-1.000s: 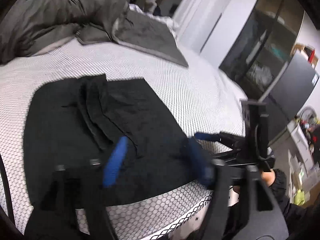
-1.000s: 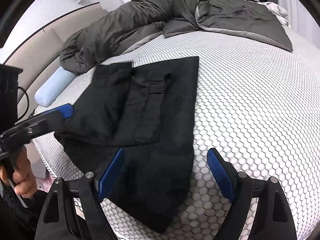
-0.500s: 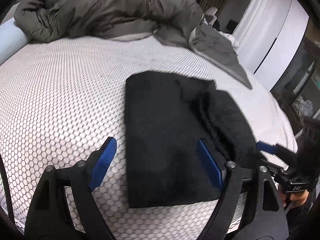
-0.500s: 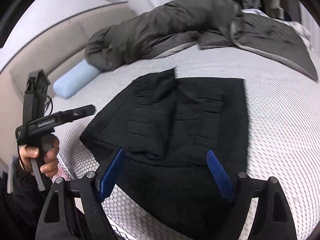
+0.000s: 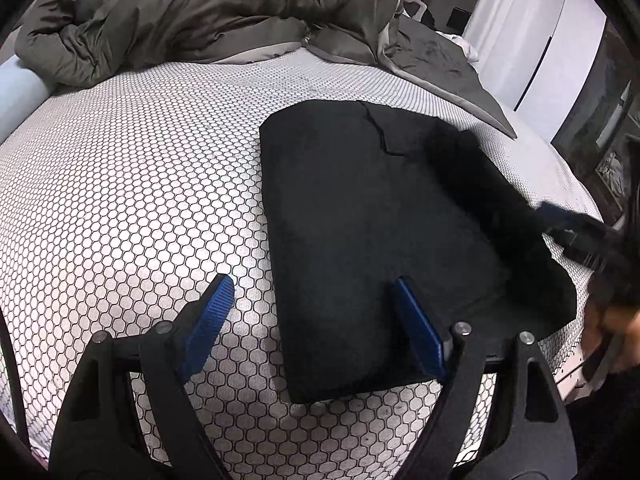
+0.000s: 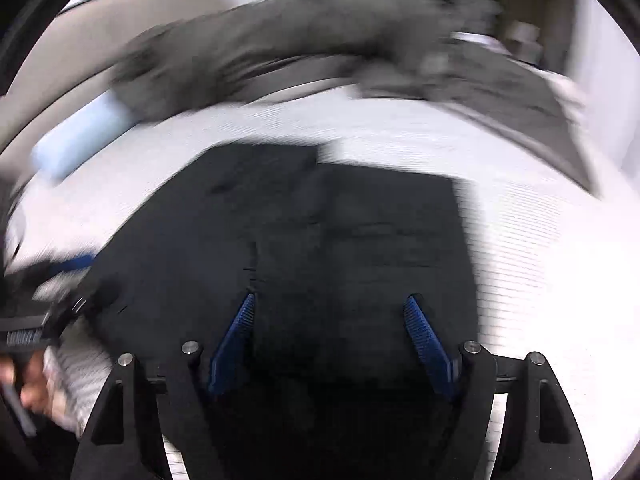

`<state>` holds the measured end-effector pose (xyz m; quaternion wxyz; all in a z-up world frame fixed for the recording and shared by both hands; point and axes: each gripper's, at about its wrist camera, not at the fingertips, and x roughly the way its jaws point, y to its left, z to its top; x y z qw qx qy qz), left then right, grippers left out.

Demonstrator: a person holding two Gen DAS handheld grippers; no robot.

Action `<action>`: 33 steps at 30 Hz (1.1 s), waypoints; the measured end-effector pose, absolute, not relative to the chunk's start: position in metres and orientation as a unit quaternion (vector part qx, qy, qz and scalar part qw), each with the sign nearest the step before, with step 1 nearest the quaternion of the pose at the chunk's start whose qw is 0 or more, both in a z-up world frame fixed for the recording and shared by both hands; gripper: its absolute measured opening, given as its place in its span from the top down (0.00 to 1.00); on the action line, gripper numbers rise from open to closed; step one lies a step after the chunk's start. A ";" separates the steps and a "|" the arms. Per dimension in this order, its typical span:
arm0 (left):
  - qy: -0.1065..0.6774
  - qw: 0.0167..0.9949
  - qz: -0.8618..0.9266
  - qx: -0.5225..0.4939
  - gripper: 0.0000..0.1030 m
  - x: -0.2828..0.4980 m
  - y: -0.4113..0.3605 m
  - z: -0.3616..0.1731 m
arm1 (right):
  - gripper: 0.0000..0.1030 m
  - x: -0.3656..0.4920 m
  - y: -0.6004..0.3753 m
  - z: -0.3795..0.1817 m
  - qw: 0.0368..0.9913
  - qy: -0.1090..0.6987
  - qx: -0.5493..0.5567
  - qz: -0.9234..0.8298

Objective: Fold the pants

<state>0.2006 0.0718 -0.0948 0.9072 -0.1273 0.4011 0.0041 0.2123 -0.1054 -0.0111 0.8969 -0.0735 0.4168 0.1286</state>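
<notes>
The black pants [image 5: 372, 220] lie folded in a rough rectangle on the white honeycomb mattress [image 5: 132, 184]. My left gripper [image 5: 312, 292] is open and empty, low over the pants' near left edge, one finger over the mattress and one over the cloth. The right gripper shows at the far right of this view [image 5: 576, 232], by the pants' right edge. In the blurred right wrist view the pants [image 6: 320, 240] fill the middle, and my right gripper [image 6: 330, 312] is open and empty just above them. The left gripper shows at the left edge of that view [image 6: 48, 312].
A crumpled grey duvet [image 5: 208, 12] lies across the far side of the bed. A pale blue bolster [image 5: 16, 96] sits at the far left by the headboard. A dark cabinet [image 5: 608, 120] and a white wardrobe stand beyond the bed's right side.
Both grippers have swung around and moved in closer over the pants. The right view is now motion-blurred. The pants lie as before, and both grippers stay open.
</notes>
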 end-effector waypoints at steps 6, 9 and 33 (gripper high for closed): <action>0.398 0.909 0.007 -0.123 0.22 0.200 0.068 -0.084 | 0.26 0.216 -0.192 0.006 0.897 0.427 0.058 0.102; 0.397 0.910 0.003 -0.118 0.22 0.200 0.063 -0.082 | 0.35 0.215 -0.189 0.007 0.887 0.428 0.073 0.158; 0.397 0.910 0.005 -0.118 0.22 0.198 0.070 -0.077 | 0.87 0.230 -0.178 -0.028 0.811 0.480 0.152 0.300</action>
